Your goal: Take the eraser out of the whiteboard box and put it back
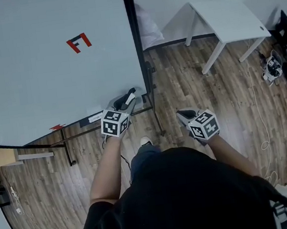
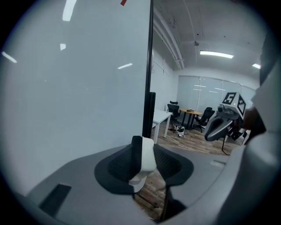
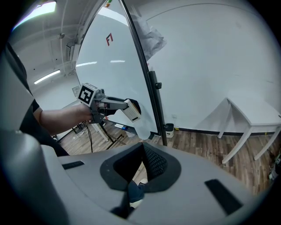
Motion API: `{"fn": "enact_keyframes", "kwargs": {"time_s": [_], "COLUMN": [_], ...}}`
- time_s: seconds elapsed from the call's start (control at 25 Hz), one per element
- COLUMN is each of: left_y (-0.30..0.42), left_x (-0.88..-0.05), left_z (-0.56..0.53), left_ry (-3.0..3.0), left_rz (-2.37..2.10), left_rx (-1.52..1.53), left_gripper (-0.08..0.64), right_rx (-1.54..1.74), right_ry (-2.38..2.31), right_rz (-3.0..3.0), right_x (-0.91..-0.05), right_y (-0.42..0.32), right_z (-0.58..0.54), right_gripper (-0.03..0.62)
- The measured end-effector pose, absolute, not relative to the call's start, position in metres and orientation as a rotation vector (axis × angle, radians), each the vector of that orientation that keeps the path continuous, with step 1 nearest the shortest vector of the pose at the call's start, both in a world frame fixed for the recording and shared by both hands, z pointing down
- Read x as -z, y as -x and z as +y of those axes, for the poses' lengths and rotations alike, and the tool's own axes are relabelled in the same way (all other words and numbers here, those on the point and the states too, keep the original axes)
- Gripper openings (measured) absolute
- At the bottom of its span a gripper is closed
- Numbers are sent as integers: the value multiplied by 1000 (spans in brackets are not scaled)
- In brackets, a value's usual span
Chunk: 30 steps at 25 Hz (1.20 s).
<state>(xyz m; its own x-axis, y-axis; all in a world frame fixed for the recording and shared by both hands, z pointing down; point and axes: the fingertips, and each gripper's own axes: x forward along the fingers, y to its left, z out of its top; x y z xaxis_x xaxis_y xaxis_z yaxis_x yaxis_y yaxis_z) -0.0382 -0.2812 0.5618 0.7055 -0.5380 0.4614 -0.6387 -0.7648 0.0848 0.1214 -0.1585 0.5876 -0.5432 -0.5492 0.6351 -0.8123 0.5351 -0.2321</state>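
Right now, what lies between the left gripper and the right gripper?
In the head view: the black stand post of the whiteboard and wooden floor. The left gripper is shut on the eraser; the right gripper holds nothing.

The whiteboard (image 1: pixel 48 71) was smooth and glossy, catching lamp glints, in a black frame (image 1: pixel 132 34) that looked like matt metal, and the floor (image 1: pixel 210 102) was grained wood plank with a dull sheen. The eraser (image 2: pixel 148 158) looked like smooth white plastic with a dark strip down one side, and it sat between black pads (image 2: pixel 117 166) with a fine dotted roughness, set in the matt grey plastic of the left gripper (image 2: pixel 143 147). The table (image 1: pixel 228 19) was matt white, and the person's shirt (image 1: pixel 186 200) was black cloth.
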Motion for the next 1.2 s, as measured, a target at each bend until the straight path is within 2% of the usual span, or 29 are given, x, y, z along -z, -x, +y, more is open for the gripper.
{"fn": "enact_keyframes", "kwargs": {"time_s": [1.2], "left_y": [29], "left_x": [-643], "left_z": [-301], "left_ry": [-2599], "left_rz": [-759], "left_rx": [-692], "left_gripper": [152], "right_rx": [-825], "right_ry": [-1115], "right_rz": [-2185], "right_x": [-628], "right_y": [-116], "right_z": [-178], "right_gripper": [-5]}}
